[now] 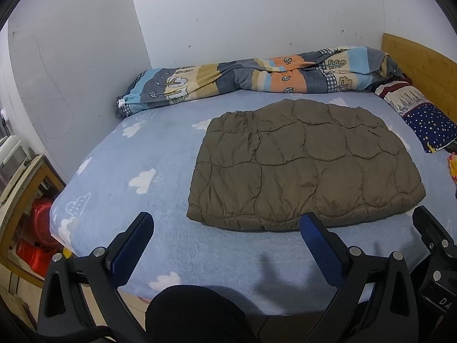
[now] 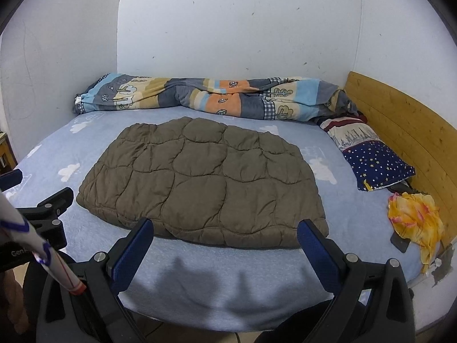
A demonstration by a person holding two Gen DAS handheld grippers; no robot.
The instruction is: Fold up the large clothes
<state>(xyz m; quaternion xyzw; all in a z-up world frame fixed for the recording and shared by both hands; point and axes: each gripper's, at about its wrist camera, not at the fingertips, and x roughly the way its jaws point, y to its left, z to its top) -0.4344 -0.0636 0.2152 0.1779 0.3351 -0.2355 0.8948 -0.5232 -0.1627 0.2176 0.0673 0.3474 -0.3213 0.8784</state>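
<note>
1. The bed [image 2: 200, 291] carries a fleecy light-blue sheet with white cloud prints.
2. A striped, soft blanket [image 2: 200, 94] is rolled along the wall side of the bed.
3. The brown quilted jacket [image 2: 200, 180] lies folded flat in a rough rectangle near the middle of the bed; it is puffy, with curved stitching.
4. A star-printed pillow [image 2: 377, 165] rests by the wooden headboard [image 2: 405, 125], and a crumpled yellow cloth [image 2: 414, 214] is near it.
5. The left gripper [image 1: 227, 231] and the right gripper [image 2: 225, 238] hover at the near edge of the bed, fingers spread wide and holding nothing.
</note>
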